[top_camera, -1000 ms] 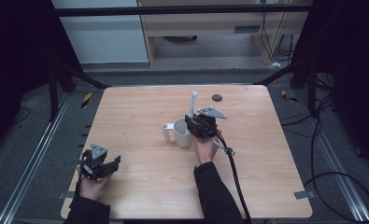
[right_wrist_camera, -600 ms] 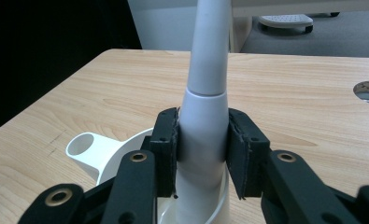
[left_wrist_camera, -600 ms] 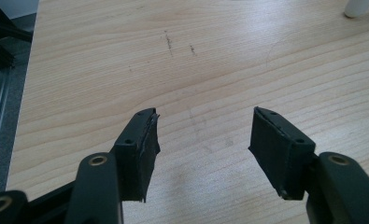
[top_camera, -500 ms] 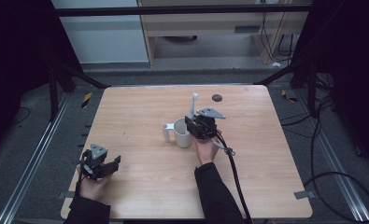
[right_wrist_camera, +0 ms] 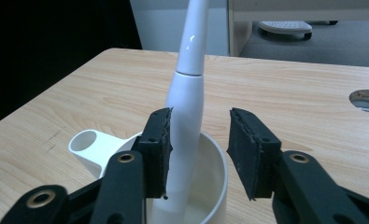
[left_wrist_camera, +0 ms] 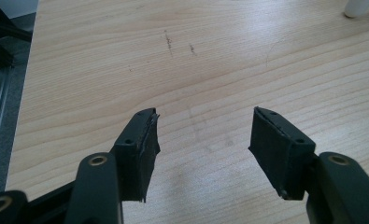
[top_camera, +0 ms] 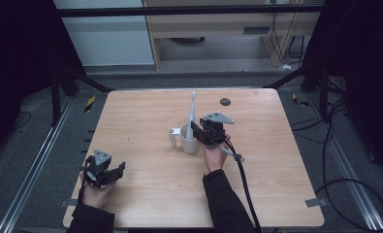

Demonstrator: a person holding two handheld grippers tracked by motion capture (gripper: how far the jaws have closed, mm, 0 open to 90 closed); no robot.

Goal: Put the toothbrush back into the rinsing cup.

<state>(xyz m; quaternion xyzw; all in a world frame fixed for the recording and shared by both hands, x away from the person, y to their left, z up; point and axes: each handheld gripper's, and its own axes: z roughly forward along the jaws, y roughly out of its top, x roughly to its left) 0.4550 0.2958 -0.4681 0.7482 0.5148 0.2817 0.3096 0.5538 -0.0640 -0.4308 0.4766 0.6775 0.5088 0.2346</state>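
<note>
A white electric toothbrush [top_camera: 192, 110] [right_wrist_camera: 188, 93] stands nearly upright in a white cup [top_camera: 190, 144] [right_wrist_camera: 218, 161] at the middle of the wooden table [top_camera: 145, 116]. The cup's handle [top_camera: 172, 137] [right_wrist_camera: 91, 144] points left. My right gripper [top_camera: 197, 133] [right_wrist_camera: 198, 140] is at the cup's right rim, and its jaws have just been opening. The toothbrush's body is between them, close against the left pad with a clear gap to the right pad. My left gripper [top_camera: 116, 171] [left_wrist_camera: 203, 130] rests open over bare wood near the table's front left corner.
A dark round hole [top_camera: 224, 102] [right_wrist_camera: 366, 99] sits in the tabletop behind and to the right of the cup. The right gripper's cable [top_camera: 242, 174] trails toward the front edge. Metal frame rails and cables run along the floor on both sides.
The right gripper's jaws have spread apart and let go of the toothbrush, whose top has tipped slightly left. The left gripper has stayed still.
</note>
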